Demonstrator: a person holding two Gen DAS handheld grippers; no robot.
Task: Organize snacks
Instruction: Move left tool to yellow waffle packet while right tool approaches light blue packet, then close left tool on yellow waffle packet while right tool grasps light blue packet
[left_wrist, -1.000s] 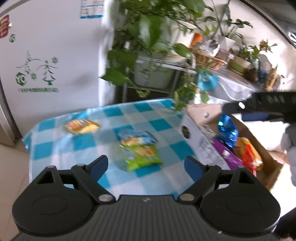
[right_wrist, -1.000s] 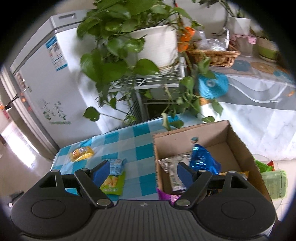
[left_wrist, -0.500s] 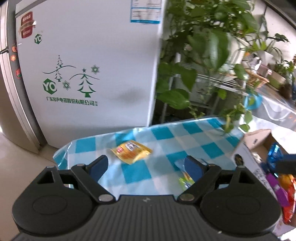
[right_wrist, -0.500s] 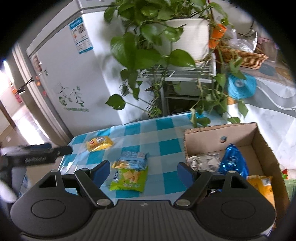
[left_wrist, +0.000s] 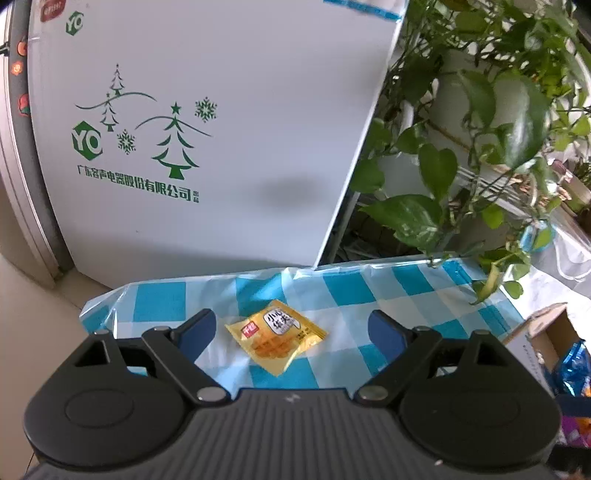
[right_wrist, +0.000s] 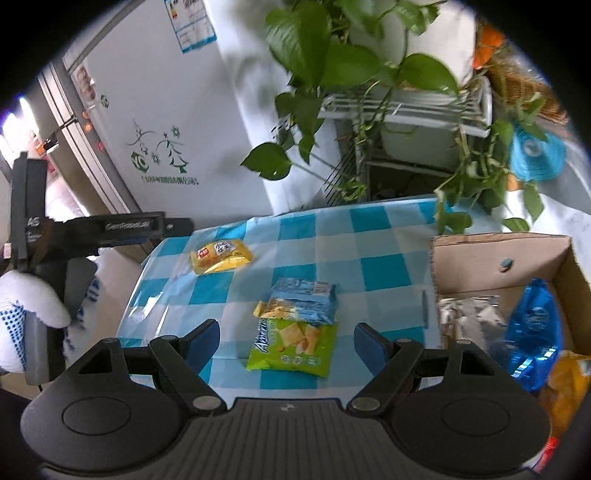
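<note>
A yellow snack packet (left_wrist: 276, 336) lies on the blue-checked tablecloth (left_wrist: 343, 291), framed between the fingers of my open, empty left gripper (left_wrist: 291, 332); it also shows in the right wrist view (right_wrist: 221, 255). A green snack bag (right_wrist: 293, 345) and a blue snack bag (right_wrist: 303, 300) lie together in front of my open, empty right gripper (right_wrist: 286, 341). A cardboard box (right_wrist: 498, 254) at the right holds a silver bag (right_wrist: 467, 314), a blue bag (right_wrist: 535, 332) and an orange bag (right_wrist: 565, 384).
A white freezer (left_wrist: 192, 129) stands behind the table's far left edge. Potted vines (left_wrist: 480, 110) hang over the far right corner from a wire rack (right_wrist: 406, 107). The left tool and gloved hand (right_wrist: 33, 299) are beyond the table's left edge.
My left gripper has swung left from the green and blue bags and closed in on the yellow packet. My right gripper has turned left from the box toward the green and blue bags.
</note>
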